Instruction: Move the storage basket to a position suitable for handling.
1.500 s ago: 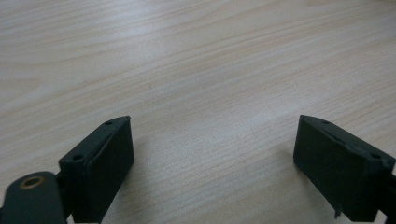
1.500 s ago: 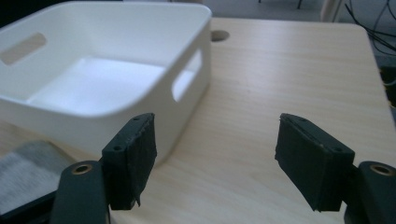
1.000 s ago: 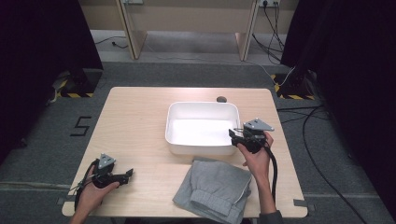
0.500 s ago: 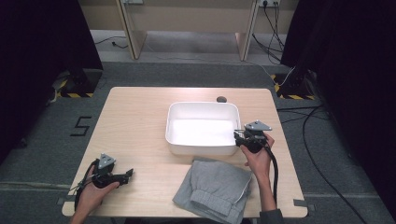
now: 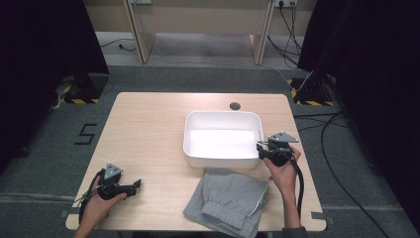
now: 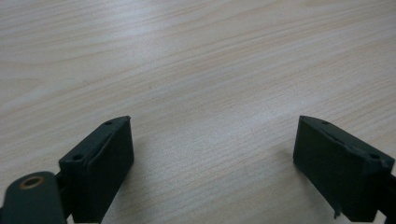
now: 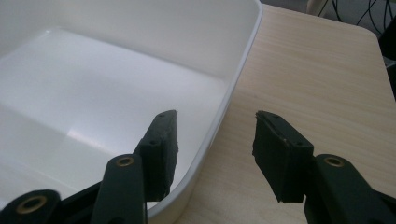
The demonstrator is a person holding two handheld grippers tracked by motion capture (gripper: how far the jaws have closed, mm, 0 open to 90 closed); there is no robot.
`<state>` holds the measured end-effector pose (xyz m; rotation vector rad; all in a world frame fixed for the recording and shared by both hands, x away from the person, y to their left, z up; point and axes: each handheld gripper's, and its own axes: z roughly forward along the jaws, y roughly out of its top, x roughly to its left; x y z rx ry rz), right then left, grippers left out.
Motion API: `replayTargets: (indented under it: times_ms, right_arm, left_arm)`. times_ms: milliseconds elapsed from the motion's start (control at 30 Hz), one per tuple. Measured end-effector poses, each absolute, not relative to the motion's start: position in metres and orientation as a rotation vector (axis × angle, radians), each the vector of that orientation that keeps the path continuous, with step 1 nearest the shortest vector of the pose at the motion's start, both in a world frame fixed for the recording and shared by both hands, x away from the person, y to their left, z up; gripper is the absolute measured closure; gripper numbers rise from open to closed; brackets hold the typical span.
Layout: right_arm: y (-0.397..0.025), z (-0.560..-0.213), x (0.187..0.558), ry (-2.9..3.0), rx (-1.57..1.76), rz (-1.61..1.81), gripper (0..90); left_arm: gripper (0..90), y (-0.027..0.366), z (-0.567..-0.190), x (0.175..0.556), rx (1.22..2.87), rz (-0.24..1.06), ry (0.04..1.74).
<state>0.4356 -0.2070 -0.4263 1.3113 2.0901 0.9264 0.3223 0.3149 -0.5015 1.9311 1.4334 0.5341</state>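
Note:
A white rectangular tub (image 5: 222, 115) stands empty in the middle-right of the wooden table (image 5: 148, 134). Just in front of it lies a folded grey garment (image 5: 228, 198) with an elastic waistband. My right gripper (image 5: 259, 148) is at the tub's right near corner. In the right gripper view, the right gripper (image 7: 215, 135) is open and straddles the tub wall (image 7: 233, 88), one jaw inside and one outside. My left gripper (image 5: 137, 185) rests low at the table's front left. It stands open (image 6: 212, 140) over bare wood with nothing between its jaws.
A small dark round grommet (image 5: 235, 105) sits in the tabletop behind the tub. Cables (image 5: 327, 144) trail on the floor to the right of the table. The table's left half is bare wood.
My right gripper has shifted slightly to the right and nearer along the tub's right side. The left gripper has stayed put.

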Motion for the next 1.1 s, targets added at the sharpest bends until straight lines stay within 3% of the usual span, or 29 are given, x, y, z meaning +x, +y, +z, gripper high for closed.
replayTargets:
  times_ms: [367, 467, 700, 900, 1000, 1100]
  right_arm:
    - [-0.214, -0.426, 0.435, 2.078, 1.315, 0.921, 48.7]
    - [-0.216, -0.423, 0.434, 2.065, 1.33, 0.966, 44.2]
    - [-0.223, -0.413, 0.432, 2.038, 1.343, 1.044, 42.0]
    - [-0.221, -0.416, 0.432, 2.082, 1.347, 1.07, 43.3]
    - [-0.219, -0.415, 0.432, 2.11, 1.331, 1.051, 45.5]
    - [-0.219, -0.417, 0.433, 2.144, 1.315, 1.04, 48.9]
  left_arm:
    - [12.5, 0.314, -0.501, 0.322, 1.936, 0.542, 1.424]
    - [14.9, 0.309, -0.5, 0.319, 1.943, 0.571, 1.401]
    - [17.2, 0.249, -0.49, 0.32, 1.987, 0.578, 1.162]
    - [19.0, 0.198, -0.477, 0.356, 1.999, 0.615, 1.049]
    - [21.8, 0.178, -0.474, 0.376, 1.982, 0.523, 1.048]
    - [26.2, 0.162, -0.473, 0.384, 1.991, 0.513, 1.02]
